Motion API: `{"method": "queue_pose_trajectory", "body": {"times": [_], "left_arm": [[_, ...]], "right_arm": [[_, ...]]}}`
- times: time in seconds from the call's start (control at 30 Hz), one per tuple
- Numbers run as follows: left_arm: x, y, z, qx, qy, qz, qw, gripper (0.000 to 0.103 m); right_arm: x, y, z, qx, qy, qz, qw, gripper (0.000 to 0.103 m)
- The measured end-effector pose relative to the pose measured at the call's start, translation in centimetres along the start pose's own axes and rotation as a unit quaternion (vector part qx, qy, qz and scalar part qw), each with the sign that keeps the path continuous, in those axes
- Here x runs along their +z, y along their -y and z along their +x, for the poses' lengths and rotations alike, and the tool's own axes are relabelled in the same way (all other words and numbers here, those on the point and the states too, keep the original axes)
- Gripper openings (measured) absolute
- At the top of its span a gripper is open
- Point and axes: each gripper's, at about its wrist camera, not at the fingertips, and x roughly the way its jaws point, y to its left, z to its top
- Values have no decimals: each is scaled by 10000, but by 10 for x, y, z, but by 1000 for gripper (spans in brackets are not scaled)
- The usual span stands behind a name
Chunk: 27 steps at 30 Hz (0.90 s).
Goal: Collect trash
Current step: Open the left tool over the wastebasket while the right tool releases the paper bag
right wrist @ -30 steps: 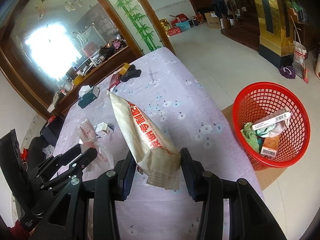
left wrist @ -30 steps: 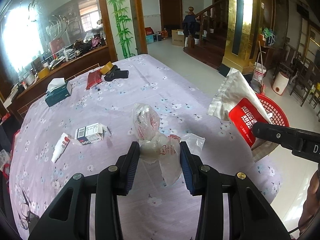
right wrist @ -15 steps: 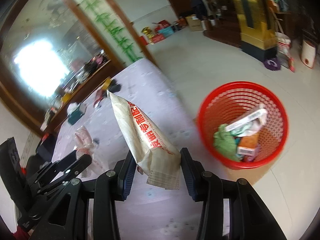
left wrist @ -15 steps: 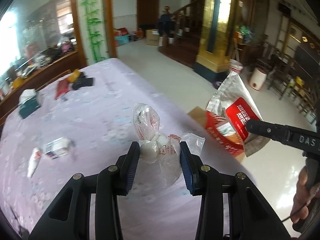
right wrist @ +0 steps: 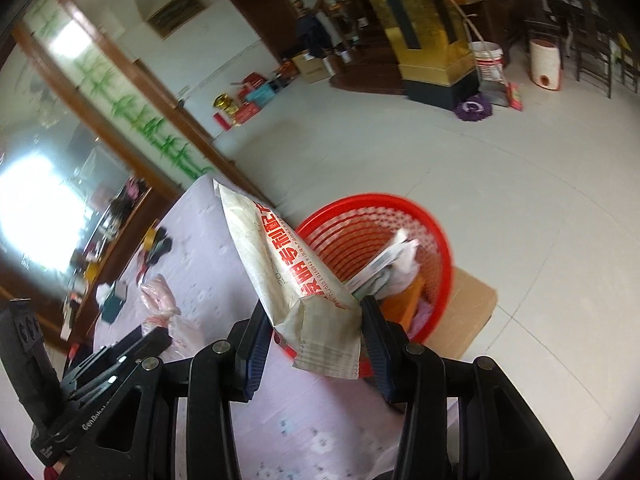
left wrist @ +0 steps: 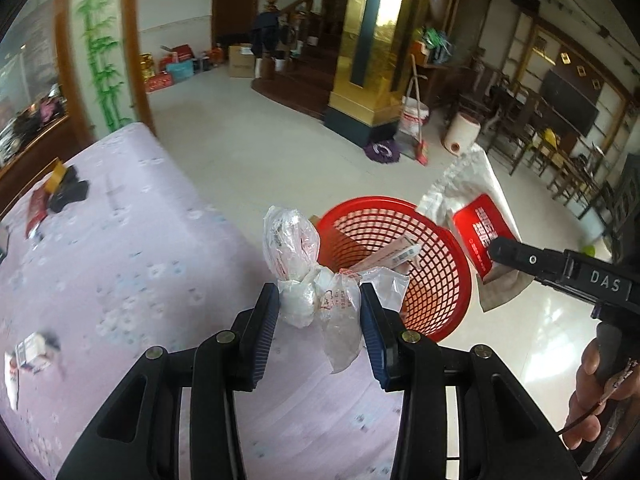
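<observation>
My left gripper (left wrist: pixel 318 312) is shut on a crumpled clear plastic bag (left wrist: pixel 296 252) and holds it over the table's edge, just before the red mesh basket (left wrist: pixel 440 248). My right gripper (right wrist: pixel 312 324) is shut on a white paper bag with red writing (right wrist: pixel 280 256), held near the basket (right wrist: pixel 432 224). The basket stands on the floor beside the table and holds boxes and wrappers. The right gripper and its bag (left wrist: pixel 480 232) also show in the left wrist view, beyond the basket.
The table has a lilac flowered cloth (left wrist: pixel 120 248). On it lie a small box (left wrist: pixel 30 354), a red packet and dark items (left wrist: pixel 60 196). A cardboard sheet (right wrist: pixel 468 312) lies under the basket. A gold pillar (left wrist: pixel 368 60) and chairs stand farther off.
Both grippers have swung right from over the table toward the red basket, each still holding its bag. The basket is now close in front of both.
</observation>
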Motion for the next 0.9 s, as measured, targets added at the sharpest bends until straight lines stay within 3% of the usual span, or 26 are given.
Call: {"method": "queue_pose_trajectory", "body": {"times": [0.3,0.47,0.5,0.67,0.9], "left_arm": [[21,35,41,-106,-185,274,9994,41],[30,44,52,-80,-150,393,9991,57],[31,43,52,-94,-144,364,9992,63],[27,32,45,-162,-109,163,9997,65],[4,-8,14,214,57,-196,9996,65]], "right_arm": [[23,28,15,-139,-98,303,9994,49],[32,32,29,-236,-141,283,9992,53],[34,31,32,-281,-144,234,9992,57],[40,33,36,-384,-101,138,9991,60],[32,5,24,-161,-117,-144,9997,60]]}}
